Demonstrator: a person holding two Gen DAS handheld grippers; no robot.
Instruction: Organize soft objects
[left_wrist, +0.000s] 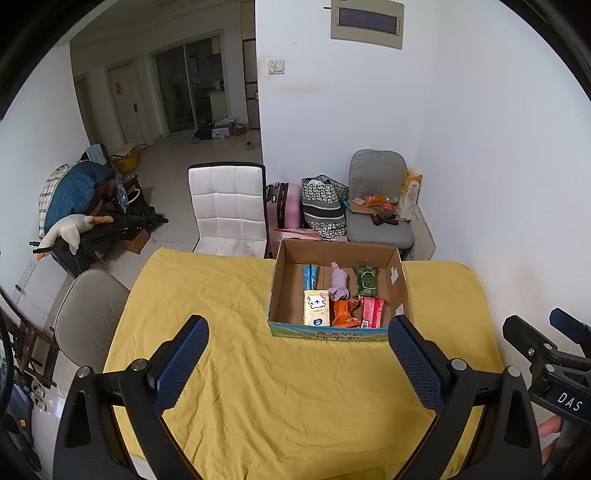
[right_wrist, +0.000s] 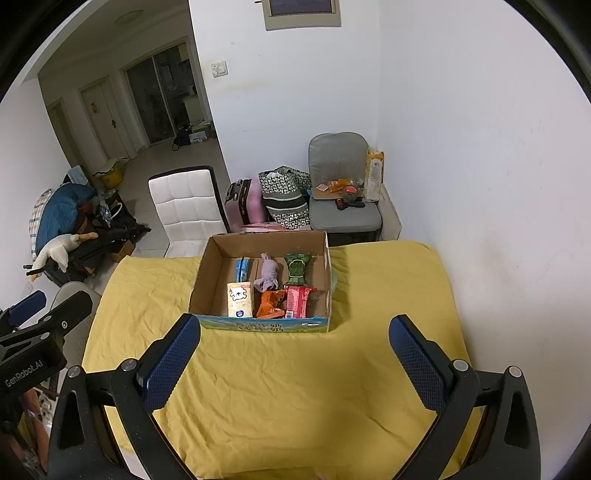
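Through the left wrist camera we see our left gripper (left_wrist: 297, 363) spread wide with nothing between its blue pads (left_wrist: 181, 363), hanging above the yellow cloth (left_wrist: 295, 406) that covers the table. Toward 12 o'clock of the gripper sits the cardboard box (left_wrist: 398, 291), open at the top, near the far edge of the cloth. Inside it, in the near row, a pale yellow packet (left_wrist: 316, 308) with a cartoon face lies at the left, an orange packet (left_wrist: 345, 314) in the middle and a red packet (left_wrist: 373, 312) at the right, each close against its neighbour. In the far row we find a blue strip packet (left_wrist: 310, 277), a lilac rolled cloth (left_wrist: 340, 285) and a green packet (left_wrist: 366, 280). At 3 o'clock the other gripper (left_wrist: 546, 347) enters the picture; from here we cannot tell how it is set. Beyond the table, at 11 o'clock, stands a white chair (left_wrist: 227, 206).

Through the right wrist camera we see our right gripper (right_wrist: 295, 363) also opened wide and empty over the cloth (right_wrist: 295, 387). The box (right_wrist: 327, 291) lies at 12 o'clock, slightly left, with the same six soft things inside: yellow packet (right_wrist: 240, 300), orange packet (right_wrist: 270, 305), red packet (right_wrist: 297, 302), blue packet (right_wrist: 242, 268), lilac cloth (right_wrist: 269, 276) and green packet (right_wrist: 295, 268). A grey chair (right_wrist: 341, 192) stands by the wall at 1 o'clock.
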